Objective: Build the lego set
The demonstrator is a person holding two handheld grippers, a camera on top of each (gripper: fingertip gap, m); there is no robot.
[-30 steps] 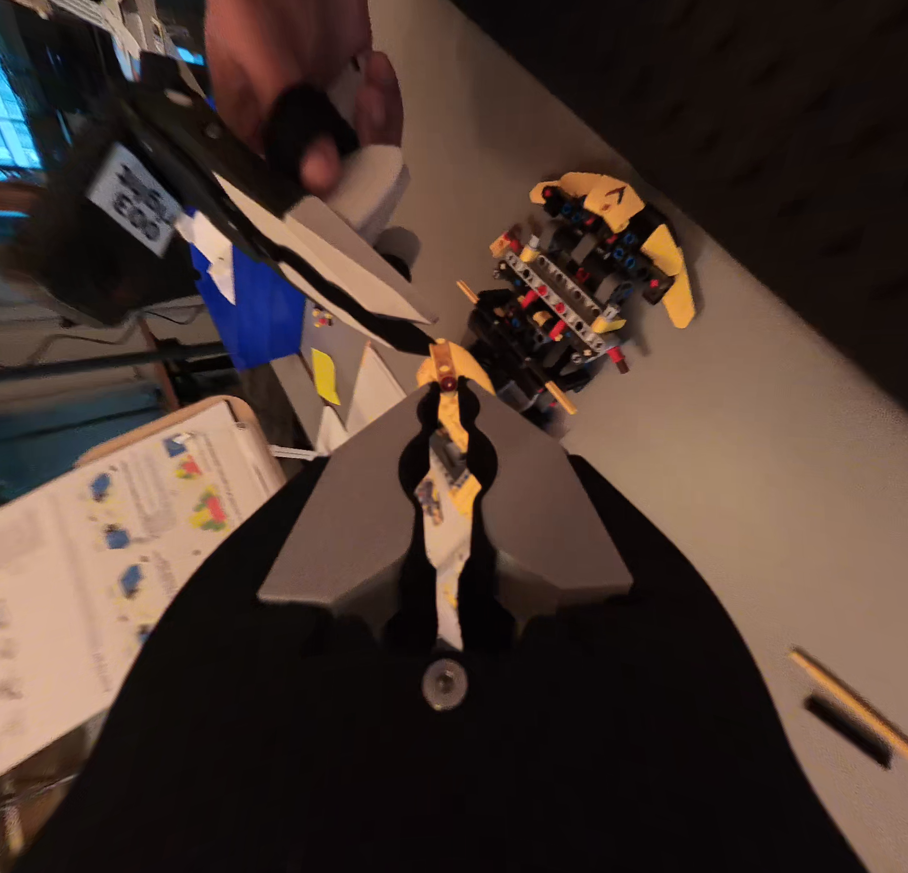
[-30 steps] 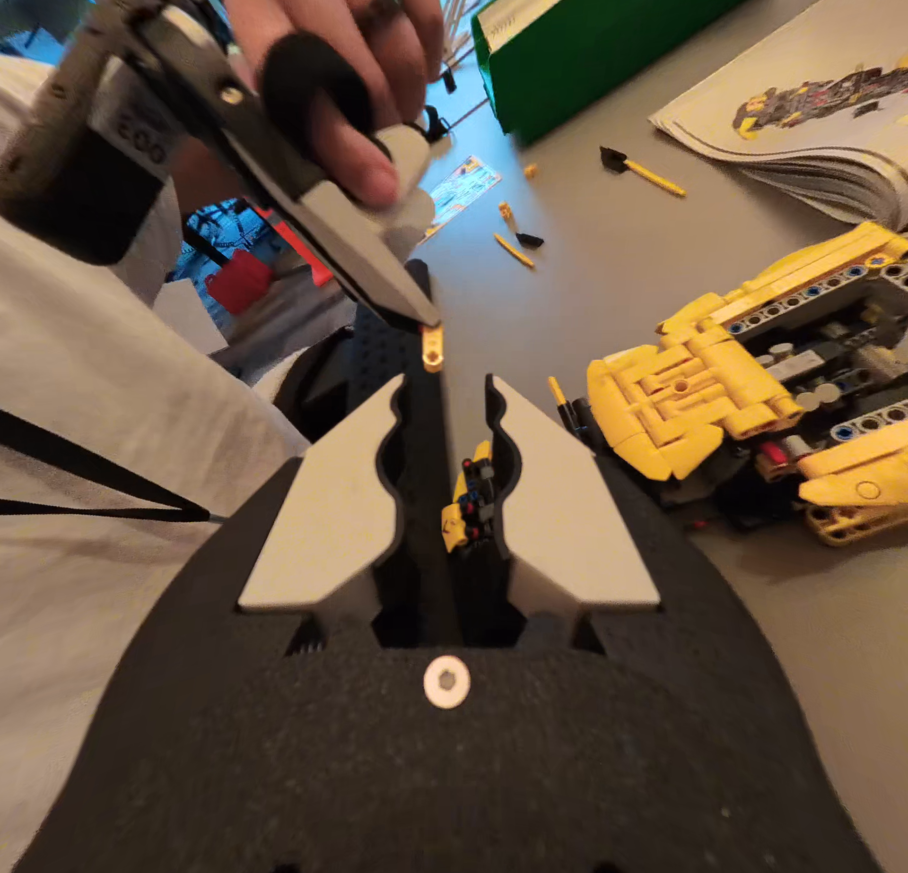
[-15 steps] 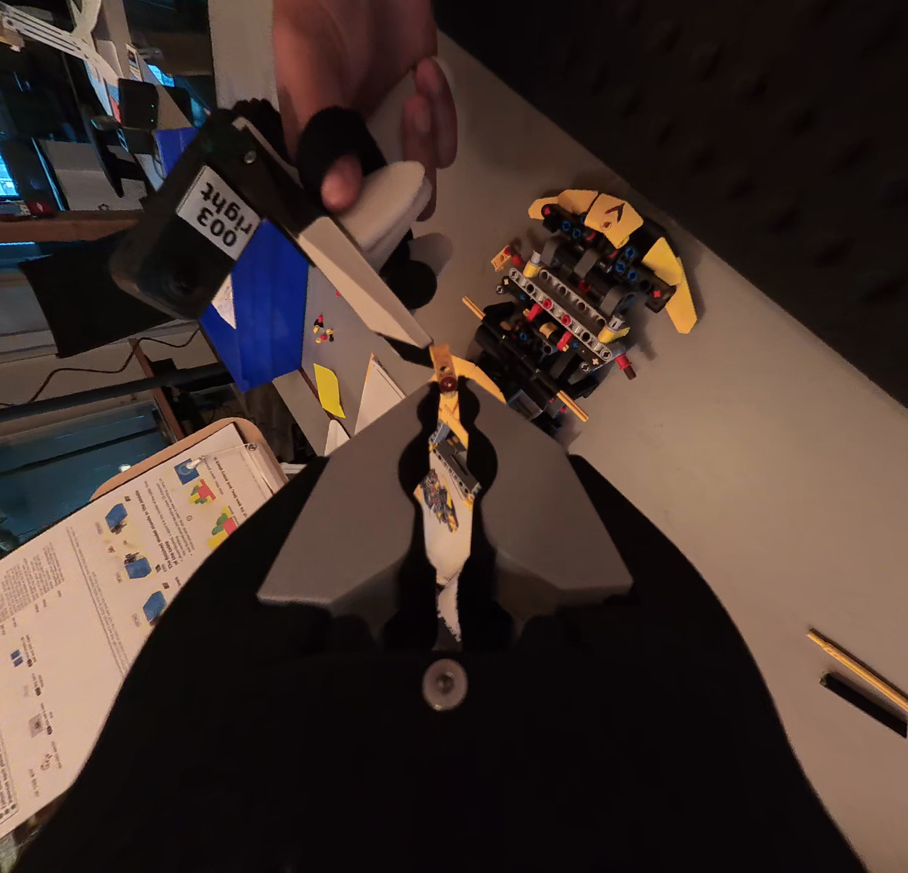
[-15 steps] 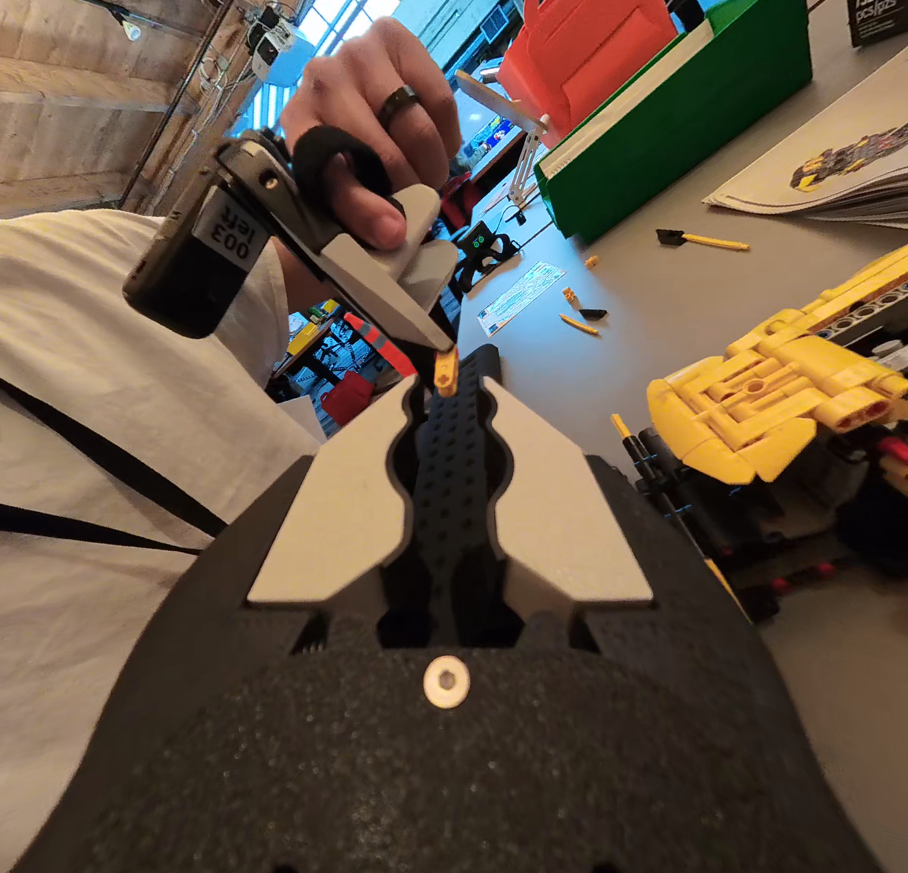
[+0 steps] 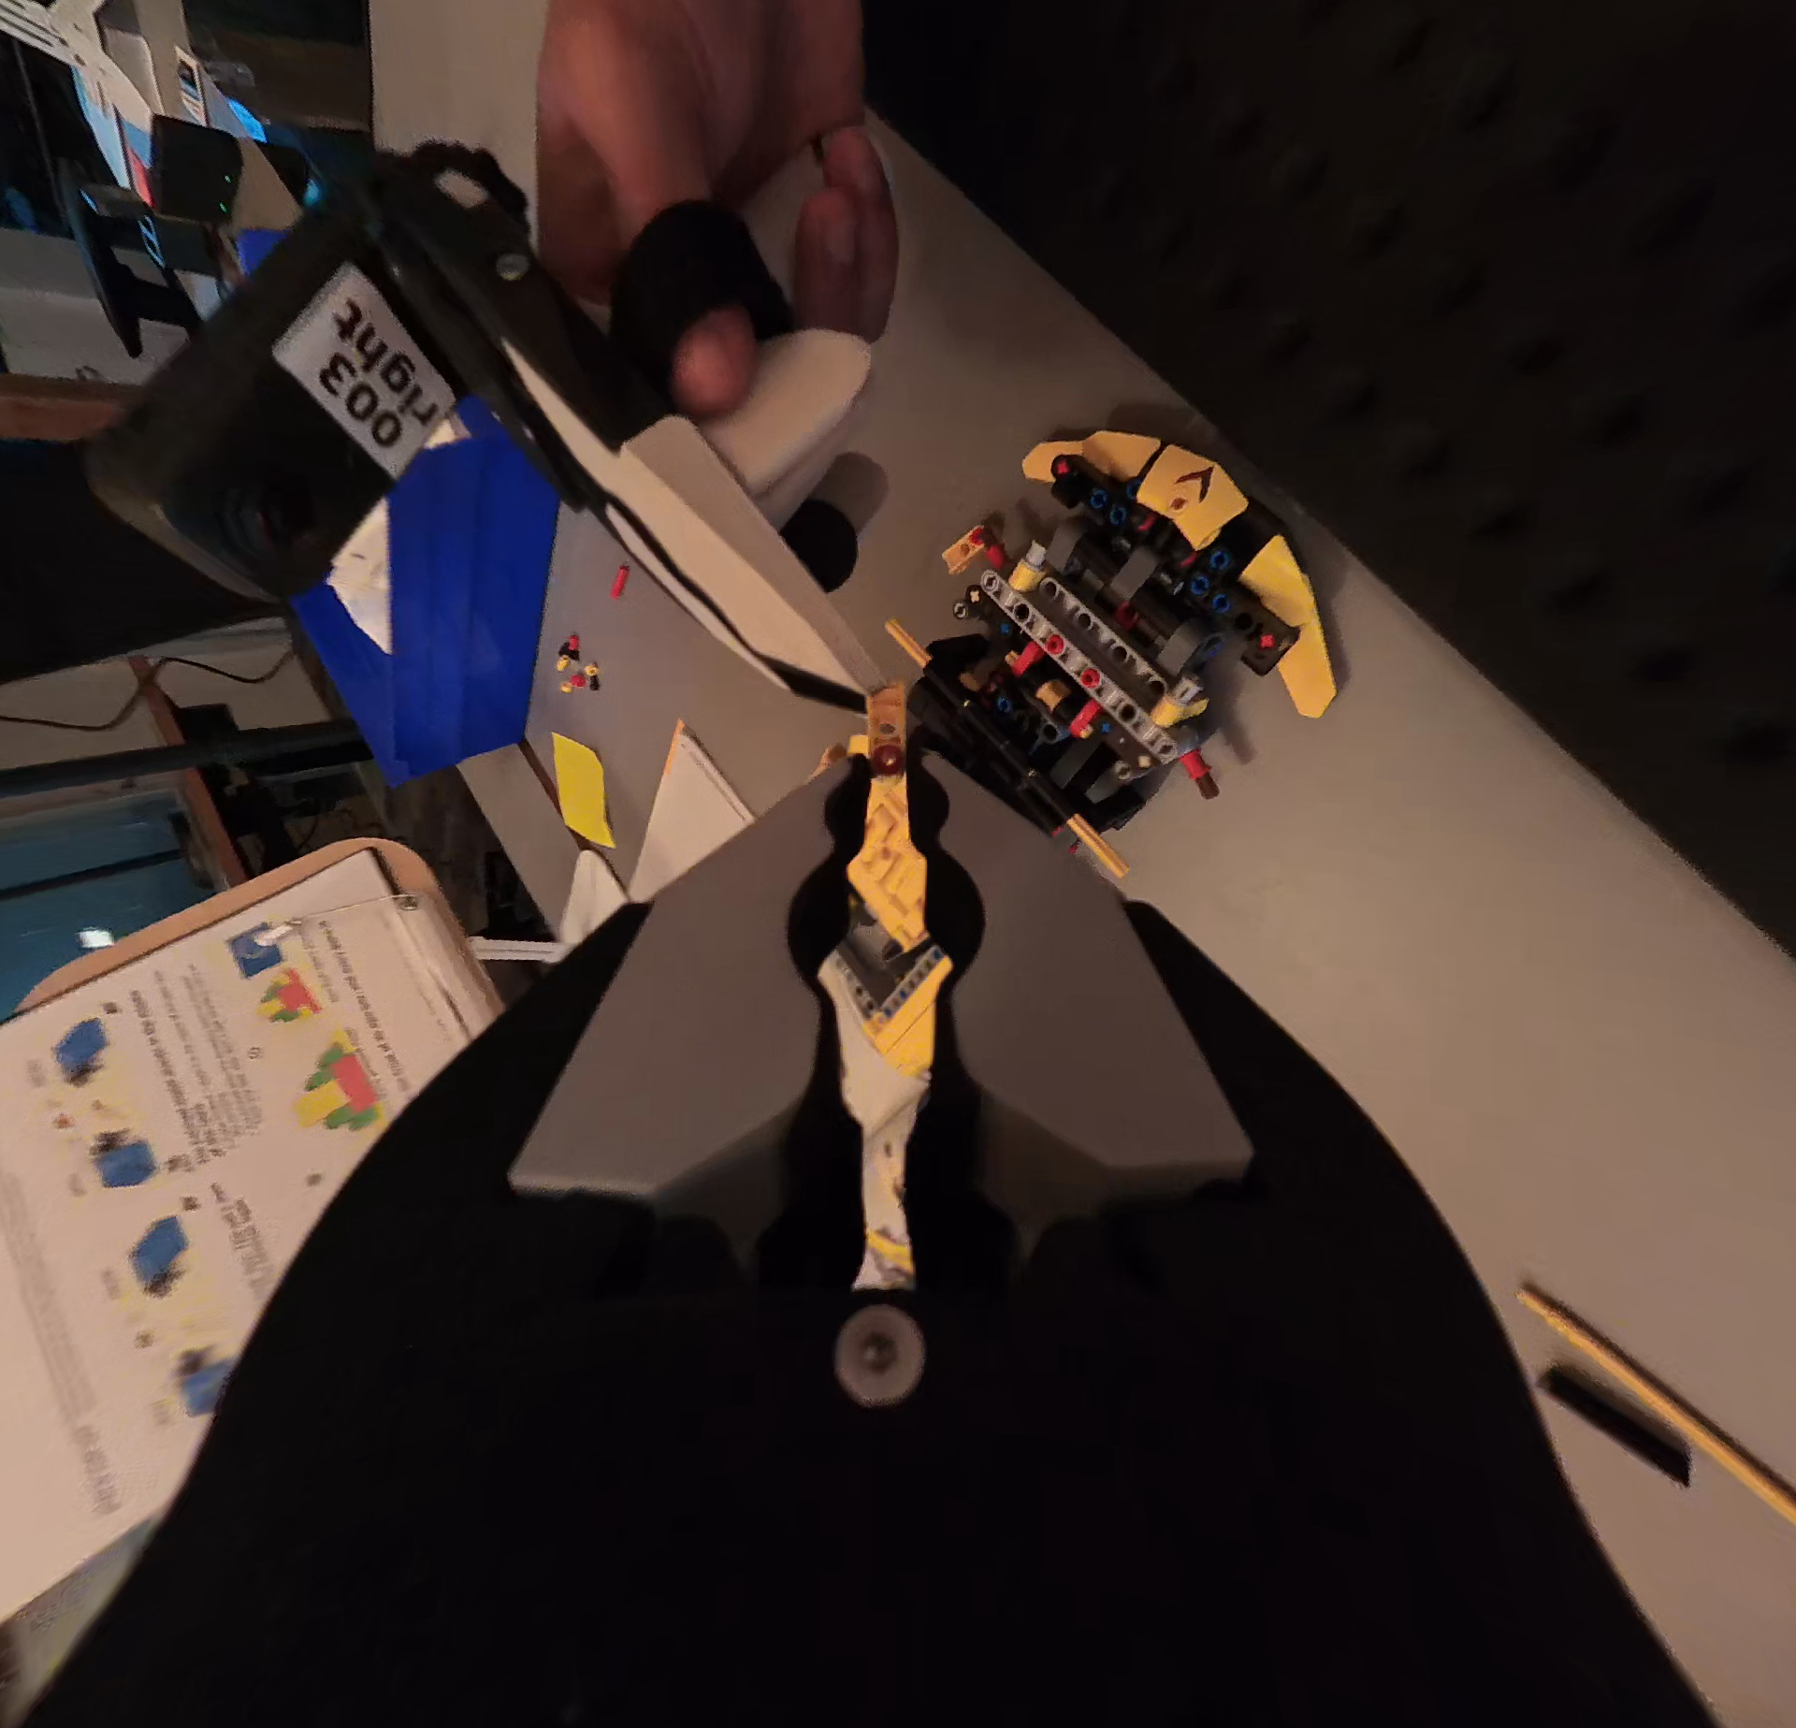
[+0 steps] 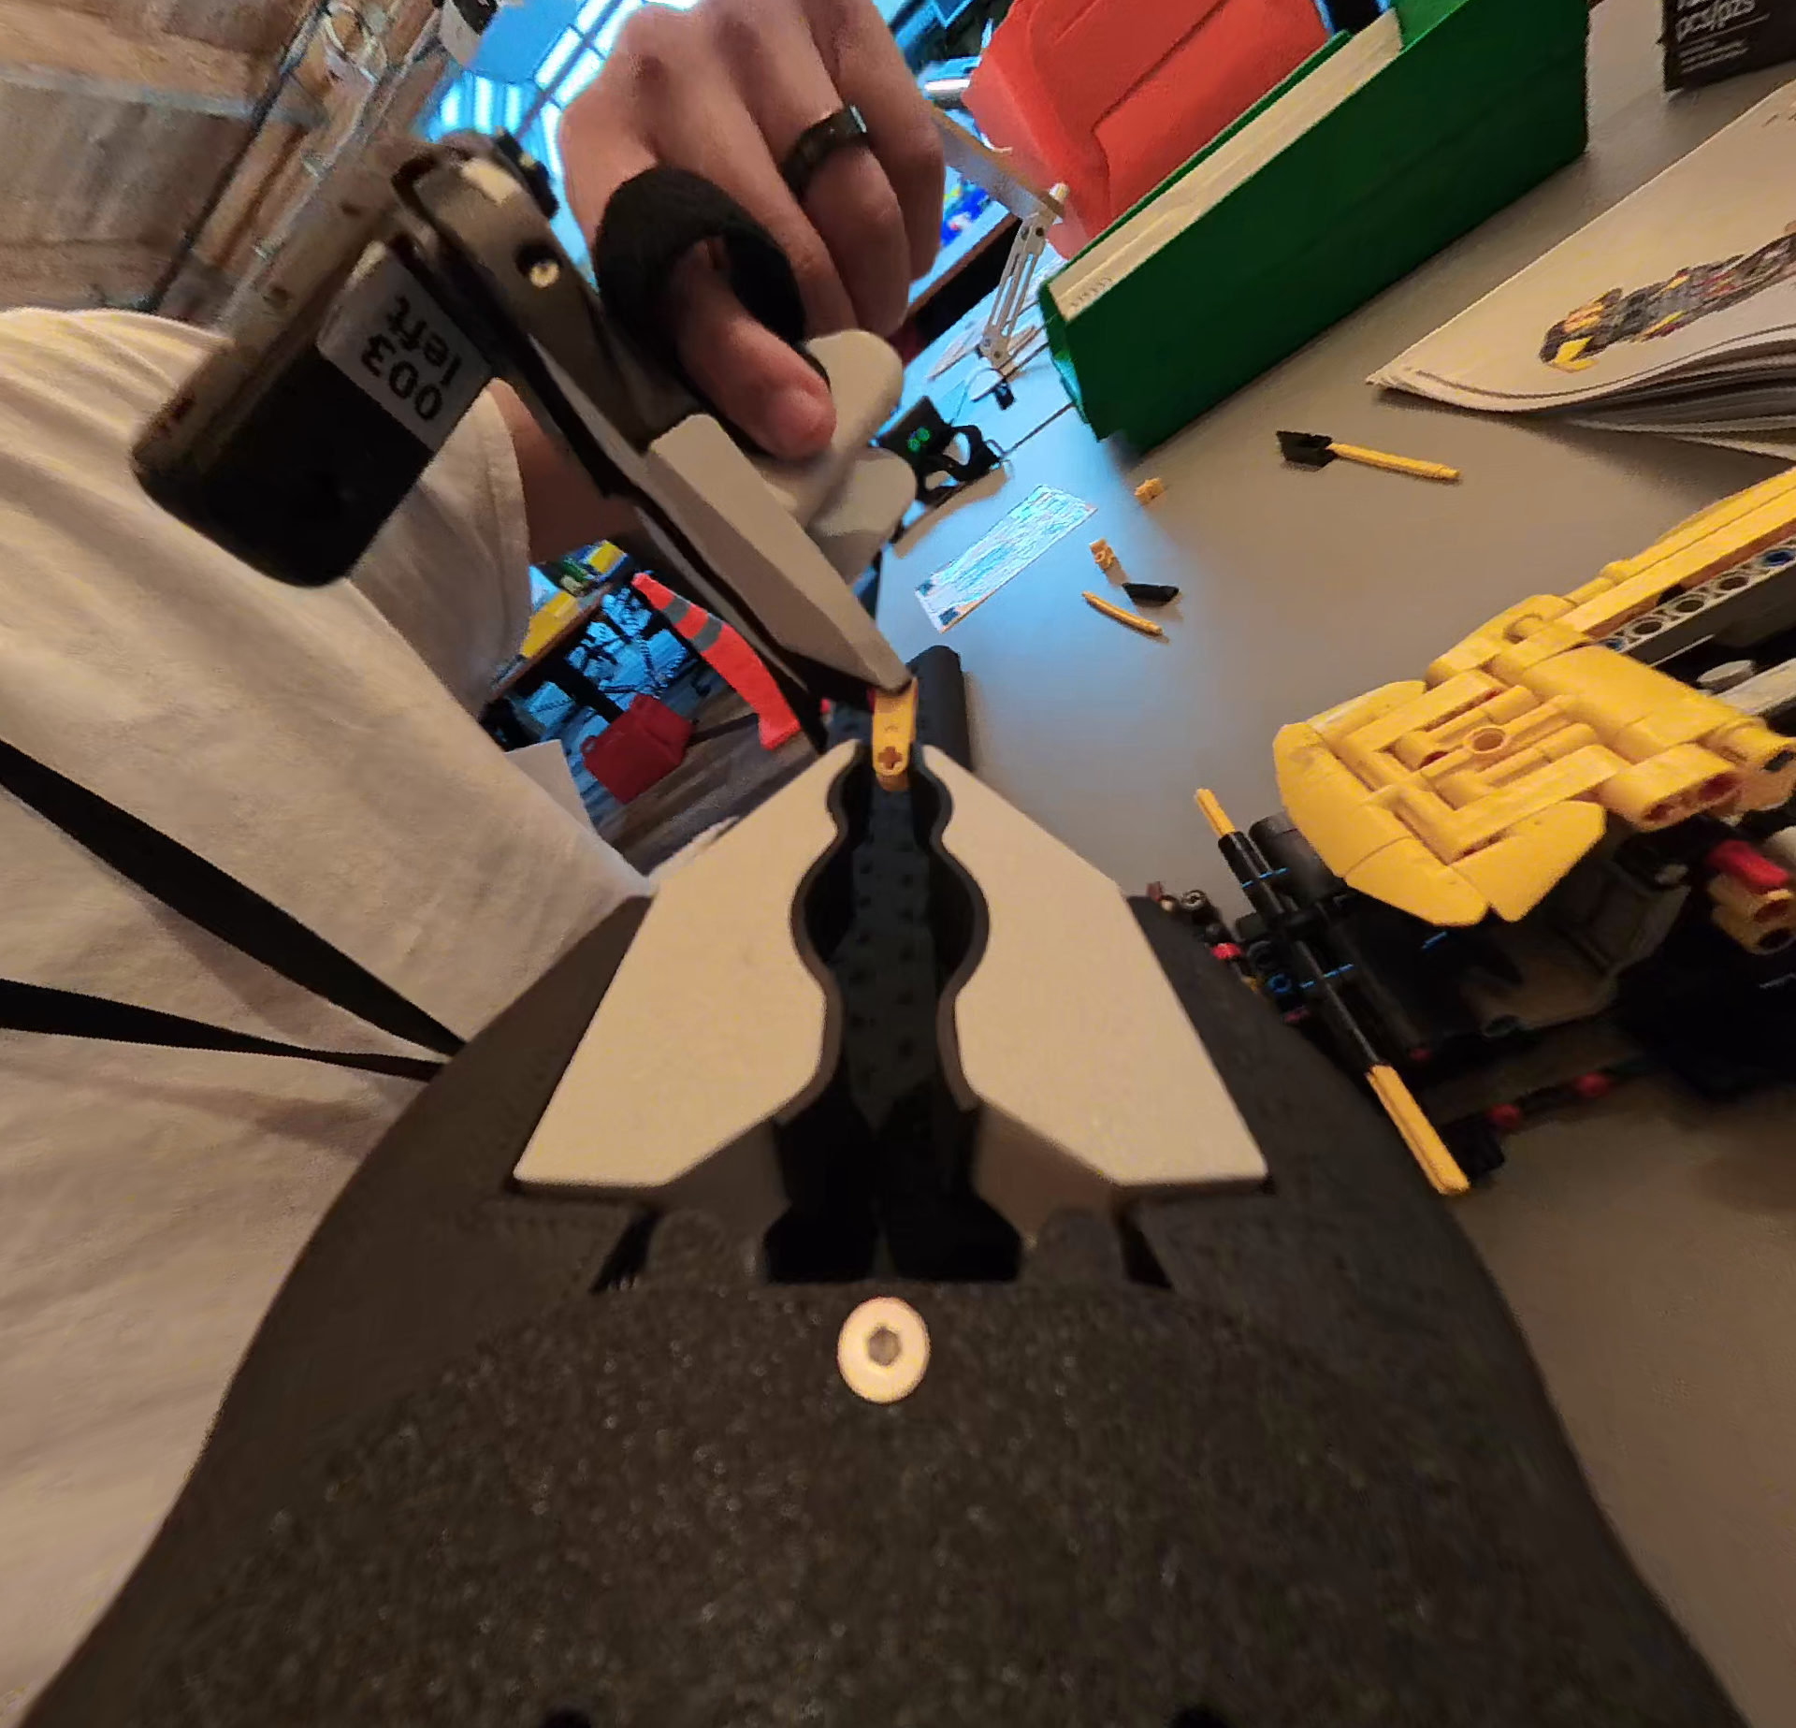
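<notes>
Change: right gripper (image 6: 889, 758) has narrowed onto small yellow connector (image 6: 892, 731), which left gripper (image 5: 886, 768) keeps pinched.
Meaning: likely a handover, well above bench (image 6: 1263, 612).

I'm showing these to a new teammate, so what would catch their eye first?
Probably the small yellow piece held in mid-air, pinched at either end by the tips of the left gripper and right gripper. Next, the half-built yellow and black lego model lying on the grey table to the right.

Green bin (image 6: 1341, 252) beside red-orange bag (image 6: 1147, 68), blue bag (image 5: 457, 602), yellow slip (image 5: 581, 787) on grey table (image 6: 1263, 632)
</notes>
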